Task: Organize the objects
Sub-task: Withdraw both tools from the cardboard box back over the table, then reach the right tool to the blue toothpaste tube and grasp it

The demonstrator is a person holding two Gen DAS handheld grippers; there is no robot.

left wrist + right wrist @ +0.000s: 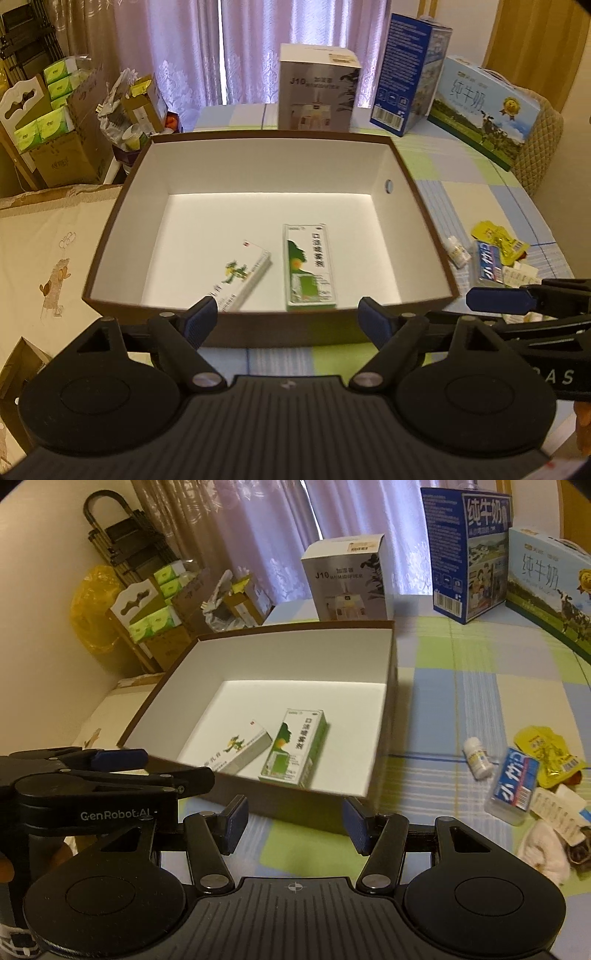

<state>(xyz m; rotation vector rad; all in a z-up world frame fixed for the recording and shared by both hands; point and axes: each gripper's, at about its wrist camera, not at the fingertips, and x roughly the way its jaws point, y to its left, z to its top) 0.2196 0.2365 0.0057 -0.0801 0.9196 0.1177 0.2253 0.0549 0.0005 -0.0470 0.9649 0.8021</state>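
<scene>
A brown storage box (406, 173) with a white inside stands on the checked tablecloth; it also shows in the right wrist view (373, 775). Inside lie a green medicine carton (308, 266) (295, 747) and a white carton with a green plant print (240, 275) (236, 751). My left gripper (288, 323) is open and empty at the box's near wall. My right gripper (291, 823) is open and empty, just right of it. A small white bottle (477, 762) (457, 253), a blue-and-white pack (515, 781) (489, 264) and yellow sachets (546, 757) (498, 236) lie right of the box.
A humidifier box (317, 94) and two milk cartons (410, 70) (484, 110) stand at the table's far side. More small packs and a white cloth (546, 853) lie at the right. Cardboard boxes of tissue packs (48, 122) stand off the table's left.
</scene>
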